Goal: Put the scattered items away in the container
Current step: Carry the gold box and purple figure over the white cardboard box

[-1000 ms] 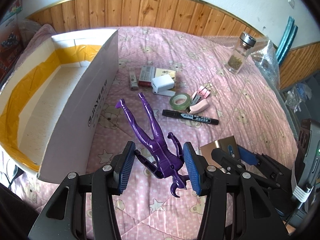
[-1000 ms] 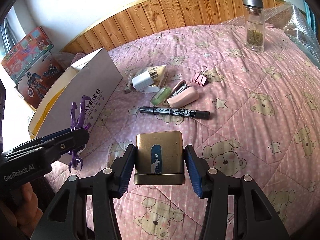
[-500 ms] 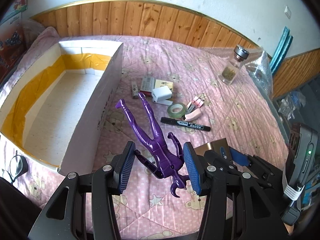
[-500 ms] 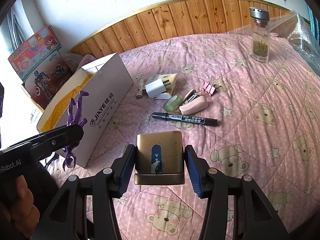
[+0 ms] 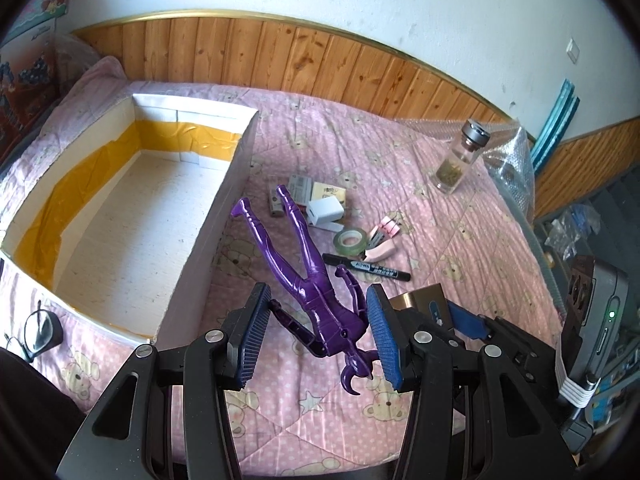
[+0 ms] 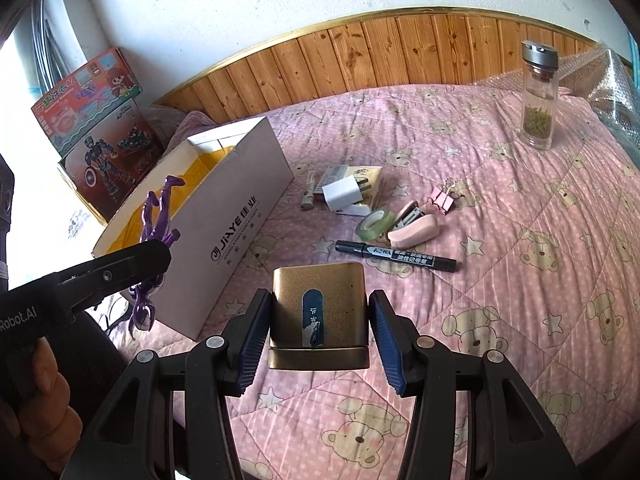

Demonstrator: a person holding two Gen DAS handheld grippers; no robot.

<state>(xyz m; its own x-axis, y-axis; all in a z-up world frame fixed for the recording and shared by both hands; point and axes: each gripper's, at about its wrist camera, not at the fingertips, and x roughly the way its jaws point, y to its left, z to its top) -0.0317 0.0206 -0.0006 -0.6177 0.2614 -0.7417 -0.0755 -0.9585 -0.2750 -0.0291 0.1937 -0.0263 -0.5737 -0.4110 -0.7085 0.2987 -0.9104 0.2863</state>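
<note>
**A:** So starting closest in — the left gripper is pinching the purple figure around the torso, and the right gripper is clamping the gold tin by its two sides. Both things are hanging clear of the pink quilt.

**B:** Which way is the cardboard box sitting from them?

**A:** Off to the left of both, and the left hand is the nearer one. The figure's long axis is running away from the camera with the legs pointing out toward the box's near wall, so I'm guessing it needs to go over that wall legs first.

**B:** Anything one view is giving that the other isn't?

**A:** The left wrist view is looking down into the box — it's looking empty, yellow tape round the inside. The right wrist view is only catching its outer side, but it's showing the figure already hanging level with the rim. Further out, the marker, tape roll and charger are waiting on the quilt.
</note>
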